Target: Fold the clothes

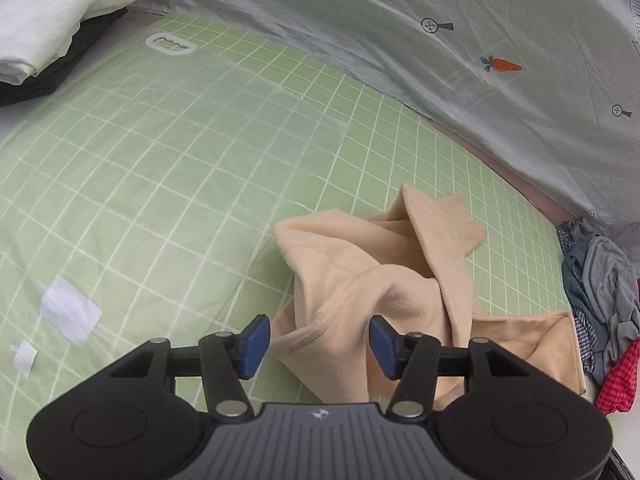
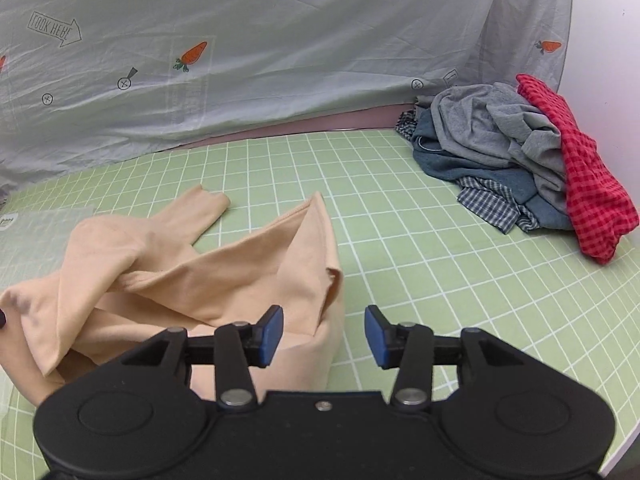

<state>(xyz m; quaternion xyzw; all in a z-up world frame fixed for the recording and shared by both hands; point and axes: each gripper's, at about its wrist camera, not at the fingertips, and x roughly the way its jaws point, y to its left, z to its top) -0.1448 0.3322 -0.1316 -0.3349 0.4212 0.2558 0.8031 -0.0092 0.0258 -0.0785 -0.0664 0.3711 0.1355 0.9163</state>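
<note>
Peach garment (image 1: 372, 280) crumpled | left claw (image 1: 320, 344), right claw (image 2: 324, 336) spread | folded stack (image 1: 52, 32) left view only

— Where are you working?
— You're in a home-like laundry spot: a green checked sheet (image 2: 400, 240) covers the surface, a carrot-print cloth (image 2: 280, 60) hangs behind, unfolded clothes (image 2: 520, 152) heap at its far right corner.

We see a green checked sheet (image 2: 400, 240) covering the work surface, a pale grey curtain (image 2: 280, 60) printed with carrots and arrows hanging behind it, and a plain white wall (image 2: 604, 32) at right, evenly lit.
</note>
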